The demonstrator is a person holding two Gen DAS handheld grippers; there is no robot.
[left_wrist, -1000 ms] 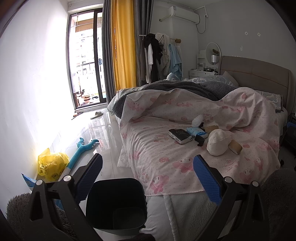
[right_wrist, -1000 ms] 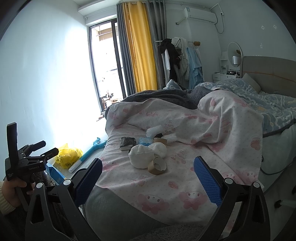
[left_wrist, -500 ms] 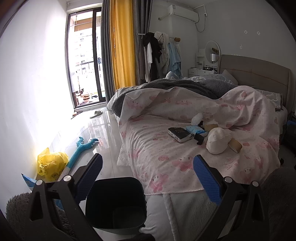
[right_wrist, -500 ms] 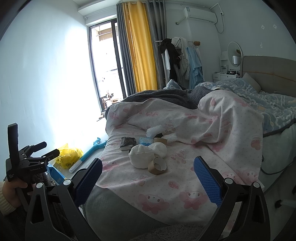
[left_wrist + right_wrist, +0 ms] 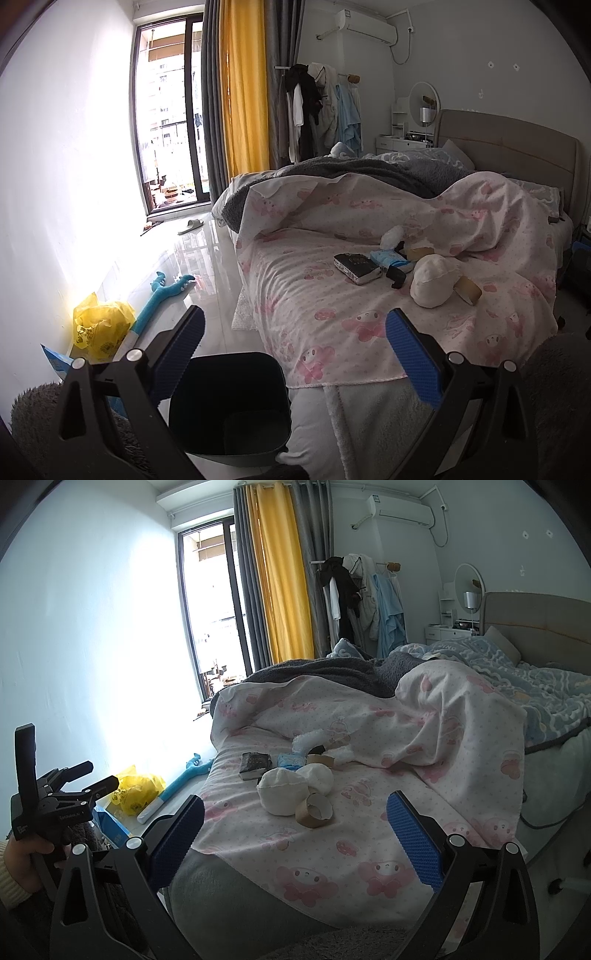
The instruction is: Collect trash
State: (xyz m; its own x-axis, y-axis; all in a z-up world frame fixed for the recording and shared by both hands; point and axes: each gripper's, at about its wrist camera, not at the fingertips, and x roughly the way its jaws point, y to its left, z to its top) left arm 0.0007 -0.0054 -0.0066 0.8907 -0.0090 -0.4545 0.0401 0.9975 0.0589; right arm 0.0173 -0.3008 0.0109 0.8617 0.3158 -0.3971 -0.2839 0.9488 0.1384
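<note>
A cluster of trash lies on the pink bedspread: a crumpled white wad [image 5: 283,794] [image 5: 431,281], a cardboard tape roll [image 5: 314,810] [image 5: 468,290], a dark packet [image 5: 255,764] [image 5: 357,267], a blue wrapper [image 5: 291,760] [image 5: 388,258] and white tissue [image 5: 308,741] [image 5: 392,236]. A dark bin [image 5: 229,406] stands on the floor at the bed's foot, just beyond my left gripper [image 5: 293,350], which is open and holds nothing. My right gripper [image 5: 295,834] is open and holds nothing, short of the trash. The left gripper [image 5: 83,788] also appears in the right wrist view, held by a hand.
A yellow plastic bag [image 5: 99,325] and a blue long-handled tool [image 5: 162,295] lie on the shiny floor by the white wall. A grey fluffy rug [image 5: 33,417] covers the near floor. Blankets are piled on the bed [image 5: 461,738]; a clothes rack [image 5: 317,110] stands by the yellow curtain.
Both views have barely shifted. The left gripper drifted slightly, so the bed and bin sit a little lower and leftward in its view. Both grippers stayed open.
</note>
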